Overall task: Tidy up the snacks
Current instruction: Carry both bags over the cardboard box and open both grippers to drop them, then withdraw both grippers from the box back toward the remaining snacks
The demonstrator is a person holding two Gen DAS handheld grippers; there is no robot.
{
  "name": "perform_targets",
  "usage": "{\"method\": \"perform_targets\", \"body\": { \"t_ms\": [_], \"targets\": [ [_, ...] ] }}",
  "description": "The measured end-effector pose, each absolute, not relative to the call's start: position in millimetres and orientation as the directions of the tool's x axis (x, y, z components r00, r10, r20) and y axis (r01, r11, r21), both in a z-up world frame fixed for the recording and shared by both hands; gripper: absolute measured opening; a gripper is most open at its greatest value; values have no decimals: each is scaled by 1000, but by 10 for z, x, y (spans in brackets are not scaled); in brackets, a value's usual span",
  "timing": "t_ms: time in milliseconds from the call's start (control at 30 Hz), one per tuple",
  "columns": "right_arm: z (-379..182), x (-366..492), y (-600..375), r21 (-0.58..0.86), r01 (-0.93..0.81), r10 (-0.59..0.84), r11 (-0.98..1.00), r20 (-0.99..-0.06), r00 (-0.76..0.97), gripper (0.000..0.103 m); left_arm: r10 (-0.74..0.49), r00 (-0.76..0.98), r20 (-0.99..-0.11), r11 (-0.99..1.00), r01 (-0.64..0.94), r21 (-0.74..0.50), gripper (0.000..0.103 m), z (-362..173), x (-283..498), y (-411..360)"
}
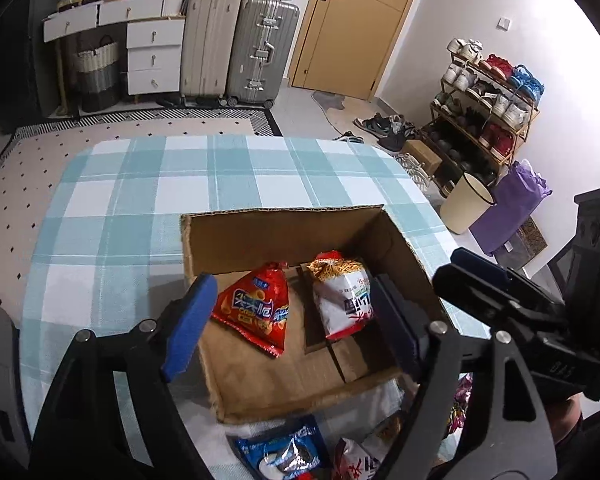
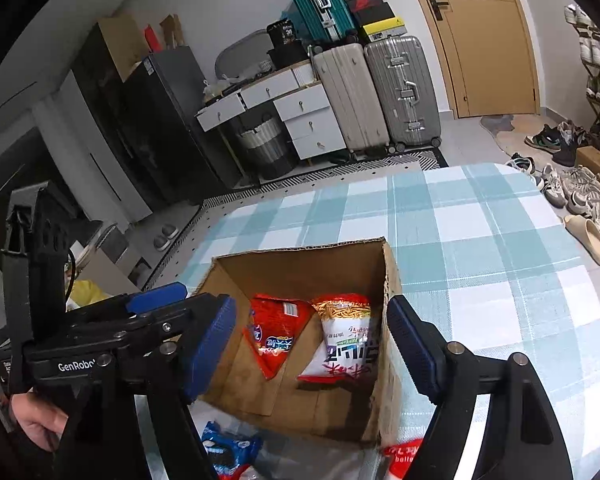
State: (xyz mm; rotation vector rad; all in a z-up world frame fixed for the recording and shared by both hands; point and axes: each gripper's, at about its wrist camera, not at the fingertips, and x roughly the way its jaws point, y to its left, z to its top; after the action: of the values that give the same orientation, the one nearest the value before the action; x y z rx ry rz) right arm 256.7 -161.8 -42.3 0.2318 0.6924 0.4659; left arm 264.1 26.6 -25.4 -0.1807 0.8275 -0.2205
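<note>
An open cardboard box (image 1: 284,220) (image 2: 388,280) stands on the checked tablecloth. Inside lie a red snack bag (image 1: 256,312) (image 2: 276,332) and a white-and-red noodle snack bag (image 1: 340,300) (image 2: 344,340). My left gripper (image 1: 292,320) is open and empty, hovering over the box. My right gripper (image 2: 312,344) is open and empty above the box too; it shows at the right of the left wrist view. In front of the box lie a blue cookie pack (image 1: 284,452) (image 2: 228,448) and a red-and-white bag (image 1: 356,460) (image 2: 400,460).
The table (image 1: 140,200) carries a teal-and-white checked cloth. Beyond it stand suitcases (image 1: 240,44), white drawers (image 1: 152,56), a door (image 1: 352,20), a shoe rack (image 1: 484,100), a cream bin (image 1: 466,208) and a purple bag (image 1: 512,204).
</note>
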Motion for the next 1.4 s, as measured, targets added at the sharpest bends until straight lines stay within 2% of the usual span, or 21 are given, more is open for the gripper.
{"method": "perform_targets", "body": {
  "t_ms": [367,500,767,933,1000,1400],
  "targets": [
    [-141,2060,-1598,333,-379,503,864,-522,689,80,-226,700,-678,970,99,-221,80,36,2011,331],
    [-48,1823,-1604,317,-388,500,866,-506,703,85,-215,713,-667,973,99,-208,82,129,1769,324],
    [44,1334,-1636,291,-409,502,865,-488,714,85,-217,724,-655,972,97,-214,85,218,1303,323],
    [23,1033,-1665,283,-410,498,867,-489,716,86,-233,739,-632,968,112,-226,93,247,954,279],
    [5,919,-1674,279,-411,497,868,-491,716,86,-234,743,-627,967,114,-226,101,248,836,266],
    [-172,296,-1804,267,-388,471,882,-491,733,96,-279,735,-618,953,135,-270,102,72,191,266]
  ]
}}
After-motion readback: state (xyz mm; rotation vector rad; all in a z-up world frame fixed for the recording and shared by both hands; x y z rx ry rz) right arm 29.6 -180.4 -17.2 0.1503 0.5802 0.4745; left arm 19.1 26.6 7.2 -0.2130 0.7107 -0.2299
